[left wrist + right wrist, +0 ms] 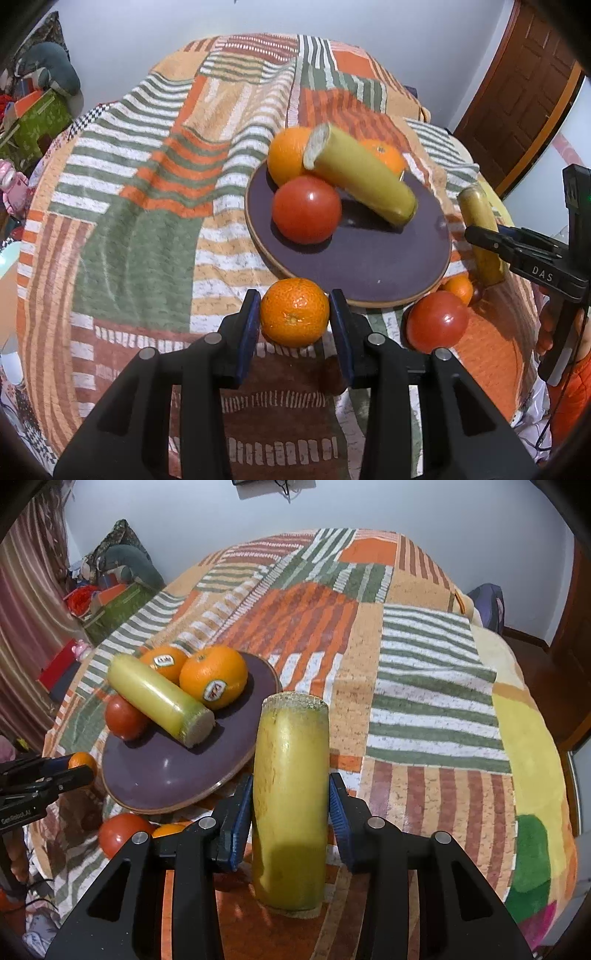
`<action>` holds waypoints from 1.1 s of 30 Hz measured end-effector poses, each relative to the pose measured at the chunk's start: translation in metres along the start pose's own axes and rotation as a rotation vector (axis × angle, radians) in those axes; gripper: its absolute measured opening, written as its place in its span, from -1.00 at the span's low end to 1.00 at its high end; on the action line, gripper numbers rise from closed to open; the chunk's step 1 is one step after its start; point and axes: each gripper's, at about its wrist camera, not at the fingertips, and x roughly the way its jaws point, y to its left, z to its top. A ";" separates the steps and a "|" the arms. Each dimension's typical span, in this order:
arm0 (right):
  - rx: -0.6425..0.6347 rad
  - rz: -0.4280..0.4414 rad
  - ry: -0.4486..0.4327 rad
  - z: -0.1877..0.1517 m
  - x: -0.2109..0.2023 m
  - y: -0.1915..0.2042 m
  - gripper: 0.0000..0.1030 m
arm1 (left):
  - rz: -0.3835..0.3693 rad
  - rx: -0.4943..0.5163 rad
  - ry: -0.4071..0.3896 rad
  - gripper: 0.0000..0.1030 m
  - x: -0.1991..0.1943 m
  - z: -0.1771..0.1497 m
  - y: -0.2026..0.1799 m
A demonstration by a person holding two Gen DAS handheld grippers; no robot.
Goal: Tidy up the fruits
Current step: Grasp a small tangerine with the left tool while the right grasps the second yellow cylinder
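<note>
Our left gripper (294, 314) clasps a mandarin (294, 312) on the bed (140, 229), just before the plate (354, 266). Our right gripper (290, 805) clenches a yellow stalk (290, 775) beside the plate's right rim. On the plate lie two oranges (213, 676), a tomato (306, 209) and another stalk (364, 179). Off the plate's near rim sit one more tomato (437, 320) and a small orange (459, 288).

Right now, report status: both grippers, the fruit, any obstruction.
Left gripper shut on mandarin, beside plate. Right gripper shut on yellow stalk piece. Loose tomato near plate edge; path onto the plate open.
</note>
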 end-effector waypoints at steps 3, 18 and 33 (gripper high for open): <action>-0.013 -0.001 -0.025 0.004 -0.009 0.004 -0.31 | 0.001 0.007 -0.026 -0.27 -0.008 0.005 -0.003; -0.071 0.043 -0.133 0.028 -0.042 0.029 -0.32 | -0.044 0.064 -0.104 -0.27 -0.023 0.033 -0.033; -0.096 0.145 -0.078 0.032 -0.016 0.053 -0.32 | -0.074 0.096 -0.046 -0.27 0.007 0.040 -0.052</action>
